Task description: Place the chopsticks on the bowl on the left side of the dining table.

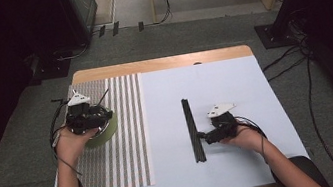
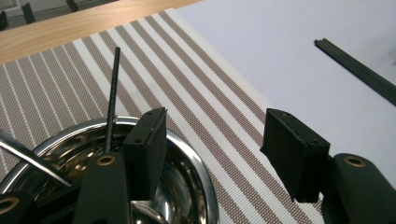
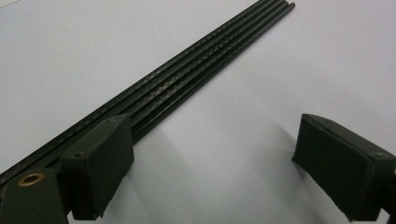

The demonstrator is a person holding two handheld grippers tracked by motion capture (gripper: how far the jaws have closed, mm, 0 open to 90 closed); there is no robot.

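My left gripper (image 2: 212,154) hangs released over the shiny steel bowl (image 2: 196,172) on the striped mat (image 2: 187,79), where one thin black rod (image 2: 112,100) leans. My right gripper (image 3: 212,165), jaws apart and empty, rests beside the bundle of ribbed black rods (image 3: 187,77) on the table (image 3: 289,70).

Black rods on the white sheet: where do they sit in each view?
High view: black rods lie mid-table on the white sheet, just left of the right tongs.
Left gripper view: upper right edge, far off.
Right gripper view: a diagonal from lower left to top centre, beside the left-hand jaw.
Shared landmark: the white sheet.
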